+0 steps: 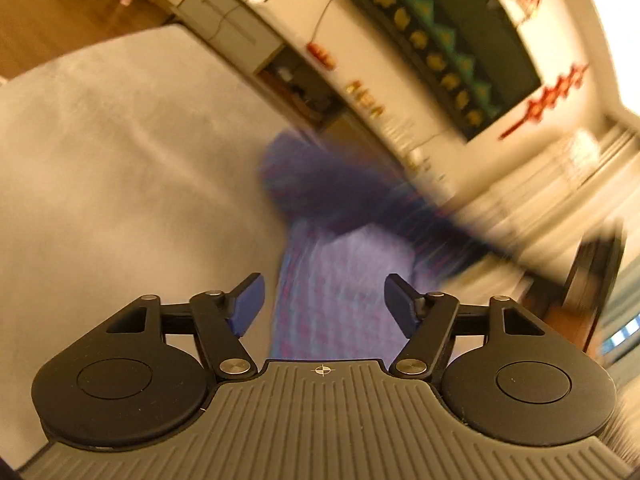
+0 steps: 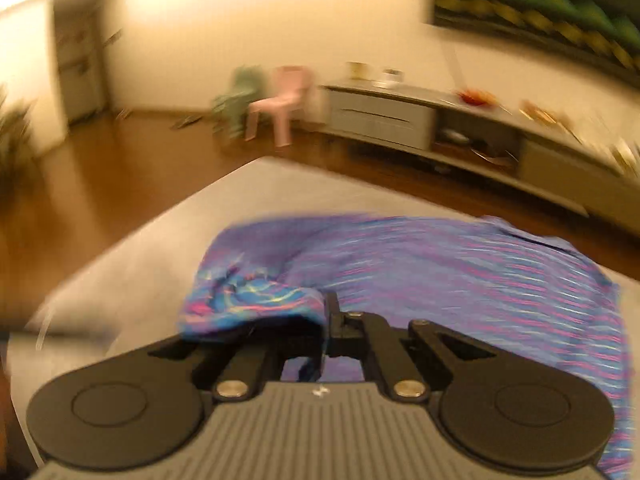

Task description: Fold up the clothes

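Grip check | our right gripper (image 2: 326,320) pinched the striped garment (image 2: 460,276) hem | left gripper (image 1: 324,304) gaped empty, cloth at 12 o'clock | we judged: keep hem taut.

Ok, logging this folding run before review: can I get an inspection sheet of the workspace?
Surface: grey cloth-covered surface, mostly bare.
Job's things: purple striped garment, rumpled, not yet folded flat.
Clutter: nothing seen on the surface.
Grippers: left hand-held gripper open, over the garment, holding nothing; right hand-held gripper shut on a bunched edge of the garment.
Cables: one thin cord hanging on the wall; none on the surface.
Surroundings: low grey cabinet, pink chair, dark wall picture, wooden floor. Both views blurred.
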A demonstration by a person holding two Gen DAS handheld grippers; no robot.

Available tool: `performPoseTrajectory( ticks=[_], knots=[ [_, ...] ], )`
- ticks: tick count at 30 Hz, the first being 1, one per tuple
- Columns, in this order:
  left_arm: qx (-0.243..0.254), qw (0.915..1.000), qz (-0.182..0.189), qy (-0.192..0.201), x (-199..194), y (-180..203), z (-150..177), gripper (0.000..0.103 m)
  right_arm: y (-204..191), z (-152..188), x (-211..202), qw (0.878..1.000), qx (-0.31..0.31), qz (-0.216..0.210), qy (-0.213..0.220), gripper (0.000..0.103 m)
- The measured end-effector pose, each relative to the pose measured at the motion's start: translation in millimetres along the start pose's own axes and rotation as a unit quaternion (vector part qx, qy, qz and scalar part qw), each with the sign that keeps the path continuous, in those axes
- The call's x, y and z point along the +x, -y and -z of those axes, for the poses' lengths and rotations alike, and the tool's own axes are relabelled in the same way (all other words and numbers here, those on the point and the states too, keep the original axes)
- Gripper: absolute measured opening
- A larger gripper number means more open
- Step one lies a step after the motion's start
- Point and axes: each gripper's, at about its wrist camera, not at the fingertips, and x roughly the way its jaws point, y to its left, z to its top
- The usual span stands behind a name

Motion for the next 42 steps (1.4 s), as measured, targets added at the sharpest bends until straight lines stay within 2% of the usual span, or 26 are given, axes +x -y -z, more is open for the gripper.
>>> performPoseTrajectory(
  ticks=[2, 4, 6, 10, 12, 13, 15, 16, 18, 19, 21, 26, 29, 34, 37, 39, 41, 42],
  knots=[
    [0.033, 0.9982, -0.049, -0.012, 2.7, 12.8, 32.3, 0.054, 60.7, -21.6, -15.1, 0.999, 0.044, 0.017, 0.0, 0.001],
    [0.078, 0.9917, -0.101, -0.017, 7.0, 28.0, 64.2, 0.053, 114.6, -30.9, -23.8, 0.996, 0.078, 0.035, -0.004, 0.001],
    [0.126, 0.9837, -0.127, -0.022, 10.2, 43.2, 88.3, 0.054, 156.2, -31.5, -28.0, 0.994, 0.102, 0.046, -0.015, 0.001],
    [0.168, 0.9687, -0.173, -0.06, 25.6, 55.3, 120.9, 0.056, 209.3, -18.0, -13.6, 0.987, 0.159, 0.017, -0.029, 0.001],
    [0.189, 0.9599, -0.199, -0.057, 28.6, 60.5, 133.4, 0.058, 225.8, -9.4, -6.2, 0.982, 0.184, -0.005, -0.035, 0.001],
    [0.196, 0.9564, -0.209, -0.056, 30.2, 62.6, 137.8, 0.054, 233.3, -5.3, -3.0, 0.98, 0.197, -0.016, -0.037, 0.001],
    [0.208, 0.9512, -0.22, -0.057, 32.5, 70.4, 143.6, 0.022, 242.8, 2.3, 1.4, 0.973, 0.222, -0.044, -0.038, 0.001],
    [0.214, 0.9486, -0.225, -0.063, 34.7, 74.7, 144.8, 0.0, 247.1, 6.3, 4.0, 0.97, 0.234, -0.059, -0.038, 0.001],
    [0.223, 0.9449, -0.231, -0.067, 36.6, 83.8, 147.2, 0.0, 256.1, 13.3, 13.4, 0.957, 0.27, -0.097, -0.036, 0.001],
    [0.226, 0.944, -0.232, -0.064, 36.1, 88.8, 148.6, 0.0, 265.9, 19.8, 15.2, 0.947, 0.296, -0.121, -0.03, 0.001],
    [0.253, 0.9363, -0.237, -0.057, 37.3, 105.1, 153.8, 0.0, 285.7, 31.6, 17.8, 0.925, 0.343, -0.162, -0.018, 0.001],
    [0.331, 0.9125, -0.236, -0.044, 49.7, 158.4, 165.7, 0.0, 335.3, 44.1, 7.6, 0.899, 0.403, -0.17, 0.035, 0.001],
    [0.381, 0.8984, -0.211, -0.06, 59.9, 188.8, 182.2, 0.0, 365.0, 51.5, 1.5, 0.88, 0.437, -0.174, 0.066, 0.001],
    [0.441, 0.8698, -0.179, -0.128, 94.1, 210.7, 217.8, 0.0, 411.4, 66.4, -6.9, 0.848, 0.489, -0.172, 0.11, 0.001],
    [0.441, 0.8627, -0.189, -0.161, 114.1, 202.7, 231.2, 0.002, 426.0, 81.1, 1.2, 0.84, 0.508, -0.158, 0.107, 0.001],
    [0.441, 0.8629, -0.194, -0.152, 119.1, 196.7, 234.7, 0.01, 426.8, 89.4, 12.7, 0.841, 0.513, -0.149, 0.09, 0.001],
    [0.43, 0.8681, -0.196, -0.153, 116.0, 195.4, 231.8, 0.016, 426.9, 97.4, 23.6, 0.841, 0.517, -0.139, 0.074, 0.002],
    [0.419, 0.8752, -0.184, -0.158, 110.9, 194.7, 227.5, 0.017, 425.1, 100.0, 27.4, 0.843, 0.517, -0.135, 0.068, 0.002]
  ],
)
